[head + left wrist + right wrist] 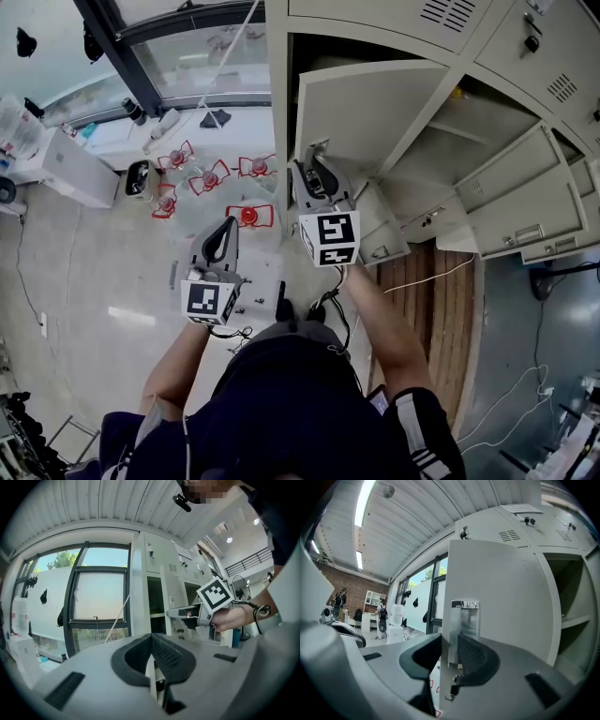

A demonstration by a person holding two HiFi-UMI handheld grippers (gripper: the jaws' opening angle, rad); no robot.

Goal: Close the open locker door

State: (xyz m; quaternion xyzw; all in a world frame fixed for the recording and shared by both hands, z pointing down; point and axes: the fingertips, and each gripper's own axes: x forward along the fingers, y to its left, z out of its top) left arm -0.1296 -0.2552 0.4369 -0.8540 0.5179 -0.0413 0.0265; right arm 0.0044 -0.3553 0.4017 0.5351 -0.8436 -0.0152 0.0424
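Observation:
The open locker door [375,103] is a pale grey panel swung out from the bank of lockers. My right gripper [316,173] is closed on its free edge. In the right gripper view the door [501,597] fills the middle. Its metal latch plate [464,618] sits just above the jaws, and the door's edge is pinched by my right gripper [449,644]. My left gripper [222,236] hangs lower and to the left, away from the lockers. In its own view my left gripper [151,641] is shut on nothing, with the pads meeting.
More locker doors [516,202] stand open at the lower right above a wooden strip of floor [441,300]. Several red-and-white objects [211,178] lie on the floor to the left. A white box [75,169] stands farther left. A large window [98,602] adjoins the lockers.

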